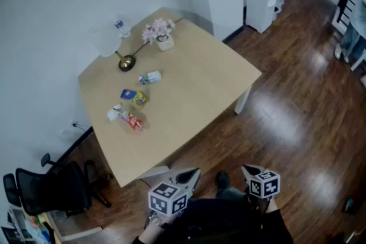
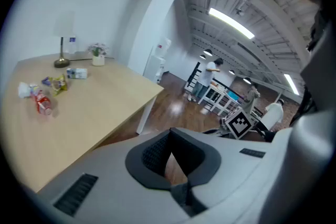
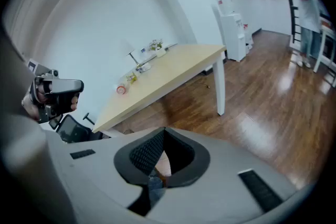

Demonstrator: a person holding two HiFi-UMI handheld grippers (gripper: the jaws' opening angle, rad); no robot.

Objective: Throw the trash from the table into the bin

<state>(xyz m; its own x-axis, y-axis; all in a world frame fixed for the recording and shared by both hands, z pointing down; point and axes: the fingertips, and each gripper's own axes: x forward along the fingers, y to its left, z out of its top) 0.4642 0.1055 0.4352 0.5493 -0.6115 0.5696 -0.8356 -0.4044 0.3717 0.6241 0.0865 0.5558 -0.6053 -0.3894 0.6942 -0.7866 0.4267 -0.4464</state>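
Observation:
On the pale wooden table [image 1: 194, 88] lie a red can [image 1: 132, 120], a white crumpled piece [image 1: 114, 113], a yellow-and-blue snack bag [image 1: 135, 97] and a small carton [image 1: 151, 77]. The left gripper view shows them at the table's far left: the can [image 2: 43, 104], the bag [image 2: 59, 83] and the carton [image 2: 79, 74]. Both grippers hang well short of the table's near corner, over the floor. My left gripper [image 1: 191, 175] [image 2: 169, 131] is shut and empty. My right gripper [image 1: 247, 168] [image 3: 164, 130] also has its tips together, with nothing held. No bin shows in any view.
A lamp [image 1: 108, 43], a water bottle [image 1: 119, 26] and a flower pot [image 1: 160, 33] stand at the table's far end. A black office chair [image 1: 54, 187] sits left of the table, and a white water dispenser [image 1: 264, 0] stands by the far wall. People stand in the background [image 2: 211, 73].

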